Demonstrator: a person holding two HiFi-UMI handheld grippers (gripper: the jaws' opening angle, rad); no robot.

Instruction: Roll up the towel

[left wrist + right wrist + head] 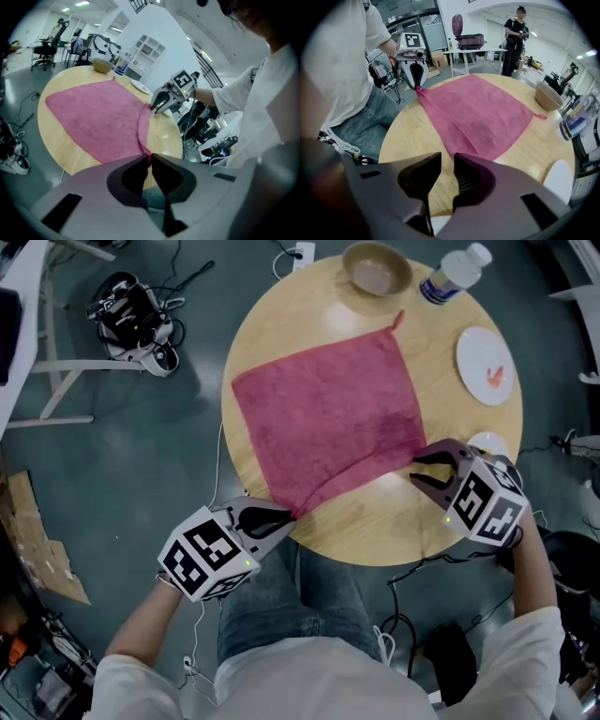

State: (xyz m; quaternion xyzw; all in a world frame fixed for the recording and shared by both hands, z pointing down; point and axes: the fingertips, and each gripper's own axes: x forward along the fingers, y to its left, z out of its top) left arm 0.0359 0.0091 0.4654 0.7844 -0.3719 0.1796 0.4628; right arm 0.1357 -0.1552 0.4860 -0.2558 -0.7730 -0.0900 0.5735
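a: where is the dark pink terry towel [328, 418] right now?
b: spread flat on the round pale wooden table [375, 531]. my left gripper [289, 516] is clamped on its near left corner, right at the table's rim, with a sliver of pink pinched between the tips
a: and the other side?
b: my right gripper [417, 471] sits at the near right corner with a thin gap between its jaws. i see bare wood through that gap and the cloth just ahead of the tips, so i judge it isn't gripping yet
a: so no roll so far
b: only a low ridge along the near hem. i'd nudge the right one forward and close it on that corner, then turn both wrists together so the hem folds over evenly, since one side leading would give me a cone. i'd keep the roll tight and stop short of the tan round bowl [376, 268] and the clear plastic bottle [455, 273] at the far edge
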